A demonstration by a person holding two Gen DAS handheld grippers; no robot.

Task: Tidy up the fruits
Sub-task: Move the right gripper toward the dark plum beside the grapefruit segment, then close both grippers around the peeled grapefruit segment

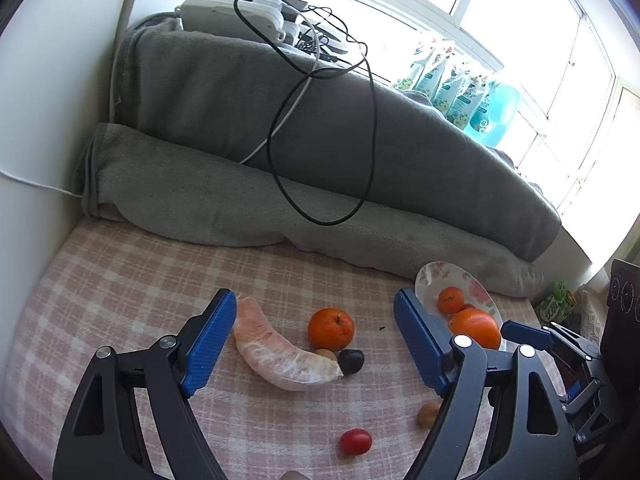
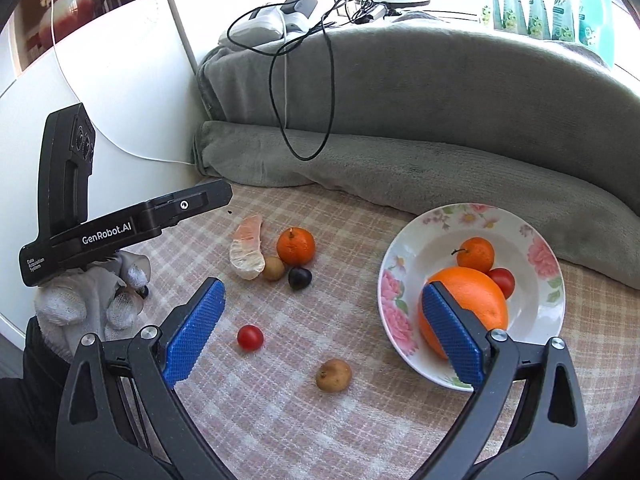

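Observation:
On the pink checked cloth lie a peeled pomelo segment (image 1: 280, 354) (image 2: 248, 252), a tangerine (image 1: 331, 328) (image 2: 296, 246), a dark fruit (image 2: 300, 278), two small brown fruits (image 2: 274, 268) (image 2: 333, 375) and a cherry tomato (image 1: 355, 441) (image 2: 250, 337). The flowered plate (image 2: 400, 280) (image 1: 428, 276) at the right holds a big orange (image 2: 472, 292), a tangerine (image 2: 476, 254) and a cherry tomato (image 2: 502, 282). My left gripper (image 1: 316, 344) hovers open above the pomelo cluster. My right gripper (image 2: 322, 334) stands open over the loose fruits, its right pad in front of the orange.
A rolled grey blanket (image 1: 280, 200) bounds the cloth at the back, with black and white cables (image 1: 320, 120) looped over it. A white wall (image 2: 120, 100) closes the left side. Bottles (image 1: 460, 92) line the windowsill. A gloved hand (image 2: 80, 308) holds the left gripper's body.

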